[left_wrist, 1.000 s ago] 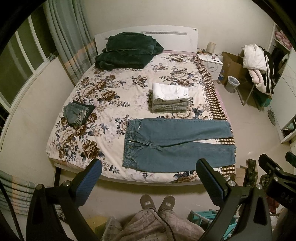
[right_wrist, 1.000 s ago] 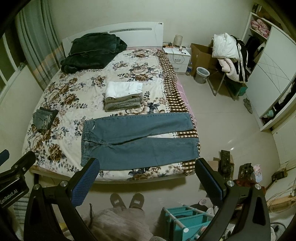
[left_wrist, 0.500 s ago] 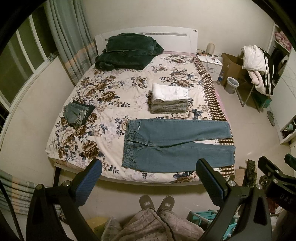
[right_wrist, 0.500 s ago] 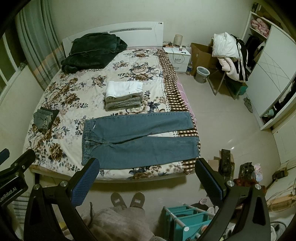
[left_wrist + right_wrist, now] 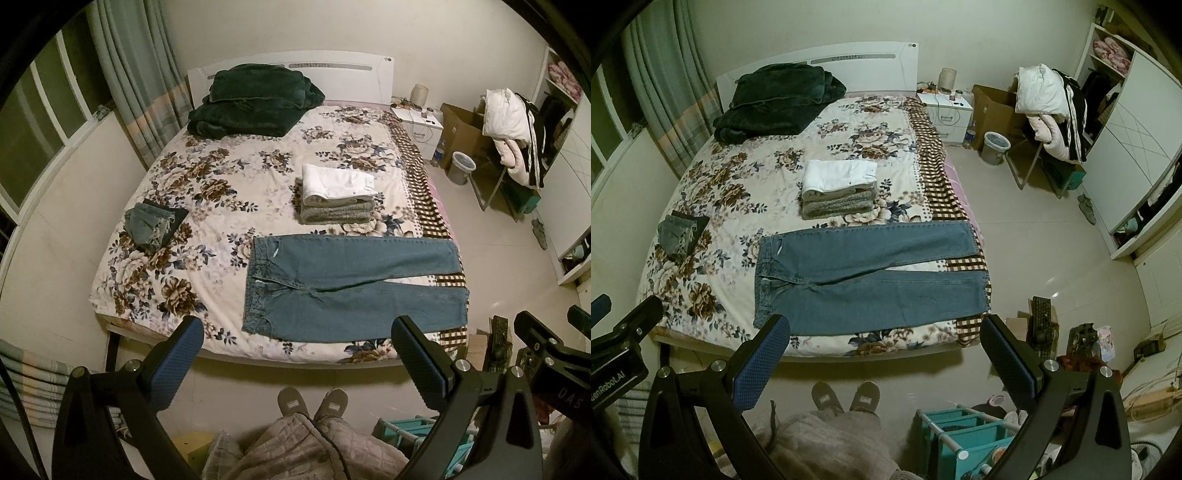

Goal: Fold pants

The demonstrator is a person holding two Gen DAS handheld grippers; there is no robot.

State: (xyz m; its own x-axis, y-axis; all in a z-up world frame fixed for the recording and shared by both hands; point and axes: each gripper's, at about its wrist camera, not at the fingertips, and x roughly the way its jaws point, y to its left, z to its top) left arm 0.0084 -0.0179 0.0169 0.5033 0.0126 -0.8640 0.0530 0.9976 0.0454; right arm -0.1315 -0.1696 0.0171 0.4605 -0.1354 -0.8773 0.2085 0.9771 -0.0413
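A pair of blue jeans (image 5: 351, 288) lies flat and unfolded across the near end of the floral bed (image 5: 229, 184), waistband to the left, legs to the right; it also shows in the right wrist view (image 5: 868, 280). My left gripper (image 5: 295, 354) is open and empty, held high above the bed's near edge. My right gripper (image 5: 886, 350) is open and empty too, at a similar height. Neither touches the jeans.
A stack of folded white and grey clothes (image 5: 336, 195) sits mid-bed. A small folded denim piece (image 5: 155, 225) lies left. A dark green blanket (image 5: 255, 99) is by the headboard. A teal rack (image 5: 964, 439), bin (image 5: 995, 147), chair with clothes (image 5: 1049, 107) and my feet (image 5: 314, 402) are on the floor.
Both views have shifted very slightly; the jeans and other items have not moved. Both grippers stay open.
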